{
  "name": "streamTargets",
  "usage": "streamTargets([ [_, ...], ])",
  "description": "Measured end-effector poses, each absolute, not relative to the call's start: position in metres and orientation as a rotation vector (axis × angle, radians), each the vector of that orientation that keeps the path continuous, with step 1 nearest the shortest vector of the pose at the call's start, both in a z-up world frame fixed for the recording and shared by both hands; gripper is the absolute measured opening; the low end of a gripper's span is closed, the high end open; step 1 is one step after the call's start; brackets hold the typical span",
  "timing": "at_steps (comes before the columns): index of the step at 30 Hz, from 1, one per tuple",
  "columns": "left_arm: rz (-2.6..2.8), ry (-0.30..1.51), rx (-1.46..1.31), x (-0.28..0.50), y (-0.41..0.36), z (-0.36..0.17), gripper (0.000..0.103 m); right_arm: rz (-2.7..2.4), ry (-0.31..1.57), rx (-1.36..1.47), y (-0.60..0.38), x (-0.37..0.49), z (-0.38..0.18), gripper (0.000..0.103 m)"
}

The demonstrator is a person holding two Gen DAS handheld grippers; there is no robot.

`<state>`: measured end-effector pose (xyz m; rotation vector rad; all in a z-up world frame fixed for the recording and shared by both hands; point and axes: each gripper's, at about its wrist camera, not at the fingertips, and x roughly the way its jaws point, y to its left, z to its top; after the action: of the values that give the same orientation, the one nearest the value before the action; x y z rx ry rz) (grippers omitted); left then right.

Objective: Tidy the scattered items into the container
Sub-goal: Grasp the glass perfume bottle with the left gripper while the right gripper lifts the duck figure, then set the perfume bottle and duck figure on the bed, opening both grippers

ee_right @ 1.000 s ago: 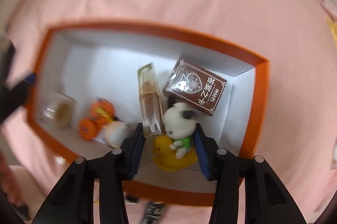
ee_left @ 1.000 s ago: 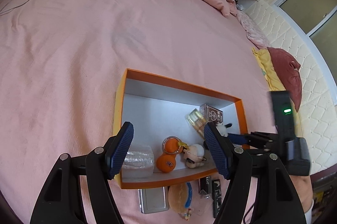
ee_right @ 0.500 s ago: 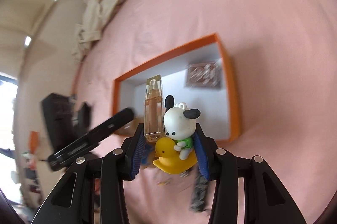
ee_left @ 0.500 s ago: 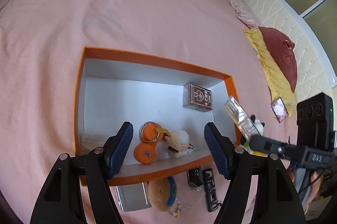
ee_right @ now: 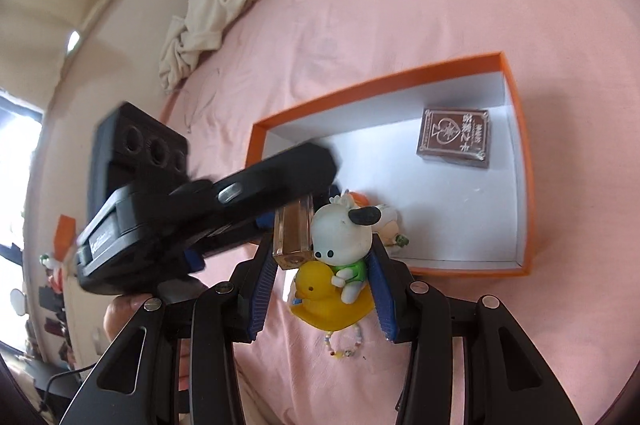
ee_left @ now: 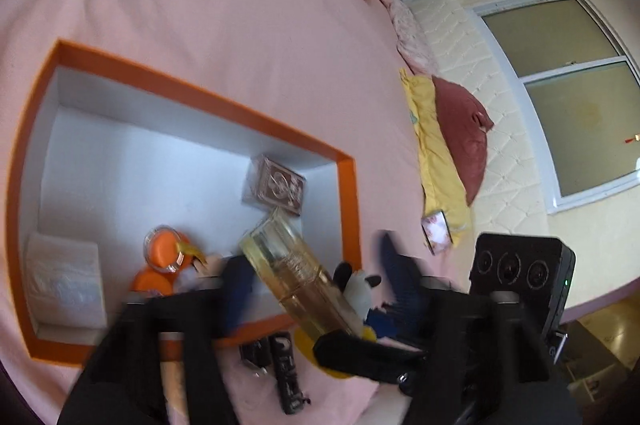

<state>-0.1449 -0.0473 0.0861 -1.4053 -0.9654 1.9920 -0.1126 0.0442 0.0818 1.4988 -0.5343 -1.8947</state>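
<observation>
Pink bed (ee_right: 400, 5): just outside the box (ee_right: 520, 145), your right gripper (ee_right: 320, 257) clamps a duck toy (ee_right: 328, 297) and a slick, breakable glass bottle (ee_right: 292, 237), while the left gripper (ee_left: 316, 269) has its jaws just closing around the bottle's flat sides; whether they grip yet, you cannot tell.

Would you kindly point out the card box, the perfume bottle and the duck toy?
card box (ee_right: 454, 137), right wrist view, on its printed brown top.
perfume bottle (ee_left: 298, 271), left wrist view, on its amber glass body.
duck toy (ee_right: 320, 299), right wrist view, on the yellow duck's body.
</observation>
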Motion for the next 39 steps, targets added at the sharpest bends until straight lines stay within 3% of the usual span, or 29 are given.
streamTargets([
  [7,2.025,-1.074,-1.332,-0.148,-0.063,0.084,0.018,-1.864,-0.570,1.533,0.048,-0.120,0.071,0.044],
  [8,2.055,-1.101,-1.301,-0.147,-0.069,0.087,0.018,-1.863,-0.580,1.535,0.049,-0.121,0.070,0.038],
  [12,2.091,-1.162,-1.219,-0.147,-0.092,0.098,0.018,-1.851,-0.619,1.555,0.057,-0.123,0.066,0.037],
  [17,2.015,-1.148,-1.219,-0.131,-0.089,0.102,0.018,-1.849,-0.716,1.521,0.074,-0.122,0.071,0.036],
  [26,2.022,-0.916,-1.393,-0.053,-0.072,0.093,0.018,-1.950,-0.799,1.423,0.115,-0.073,0.086,0.036],
  [32,2.222,-0.535,-1.485,-0.029,-0.042,0.088,0.018,-2.123,-0.625,1.492,0.111,-0.036,0.072,0.036],
  [39,2.259,-0.415,-1.542,-0.023,-0.039,0.078,0.018,-2.152,-0.538,1.500,0.102,-0.029,0.068,0.036],
])
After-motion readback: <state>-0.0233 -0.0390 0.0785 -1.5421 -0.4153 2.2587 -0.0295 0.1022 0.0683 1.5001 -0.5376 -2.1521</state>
